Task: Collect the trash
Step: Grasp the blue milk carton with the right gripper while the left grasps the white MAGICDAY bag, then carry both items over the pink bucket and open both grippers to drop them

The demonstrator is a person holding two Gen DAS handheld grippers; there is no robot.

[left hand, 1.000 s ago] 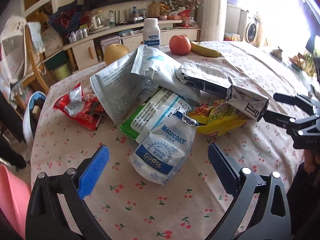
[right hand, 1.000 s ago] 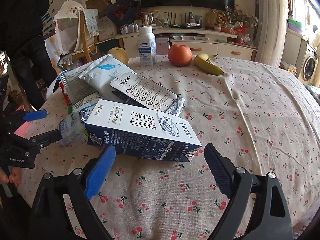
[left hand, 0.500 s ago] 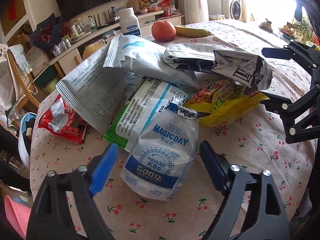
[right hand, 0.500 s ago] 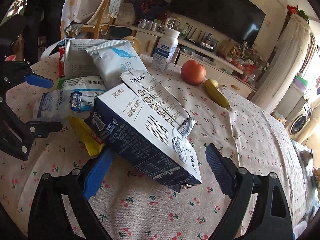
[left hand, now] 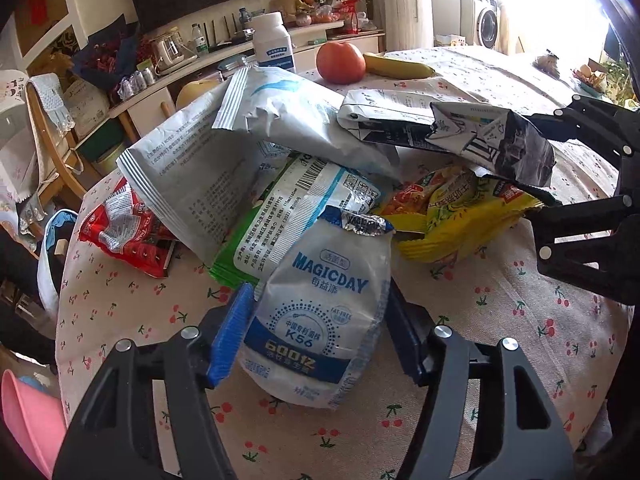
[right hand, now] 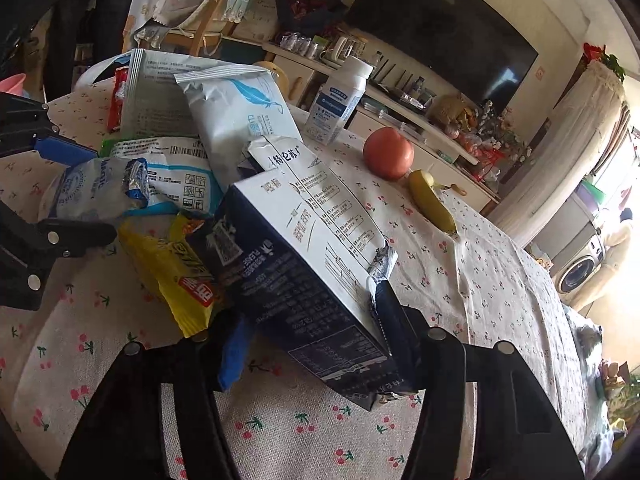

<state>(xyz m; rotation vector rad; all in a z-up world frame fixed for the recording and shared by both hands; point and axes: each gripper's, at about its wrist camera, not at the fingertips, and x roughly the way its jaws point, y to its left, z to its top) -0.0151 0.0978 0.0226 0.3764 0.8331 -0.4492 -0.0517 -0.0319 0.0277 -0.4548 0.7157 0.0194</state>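
A pile of empty packaging lies on the cherry-print tablecloth (left hand: pixel 500 320). My left gripper (left hand: pixel 318 332) has closed its blue pads on the white and blue MAGICDAY pouch (left hand: pixel 324 312) at the near edge of the pile. My right gripper (right hand: pixel 320 340) has closed on the dark blue and white milk carton (right hand: pixel 304 256), which lies tilted over a yellow snack bag (right hand: pixel 176 268). Behind are large white bags (left hand: pixel 224 152), a green and white packet (left hand: pixel 288 216) and a red wrapper (left hand: pixel 120 228). Each gripper shows in the other's view: the left gripper (right hand: pixel 52 200) and the right gripper (left hand: pixel 580 184).
A white bottle (left hand: pixel 274 46), a red apple (left hand: pixel 340 62), a banana (left hand: pixel 398 69) and a yellow pear (left hand: pixel 196 90) stand at the table's far side. A wooden chair (left hand: pixel 48 128) and low cabinets are beyond the table. A pink bin (left hand: pixel 28 420) is at the lower left.
Both grippers moved forward into the pile and closed: the left around the MAGICDAY pouch, the right around the milk carton. The carton has tilted up slightly.
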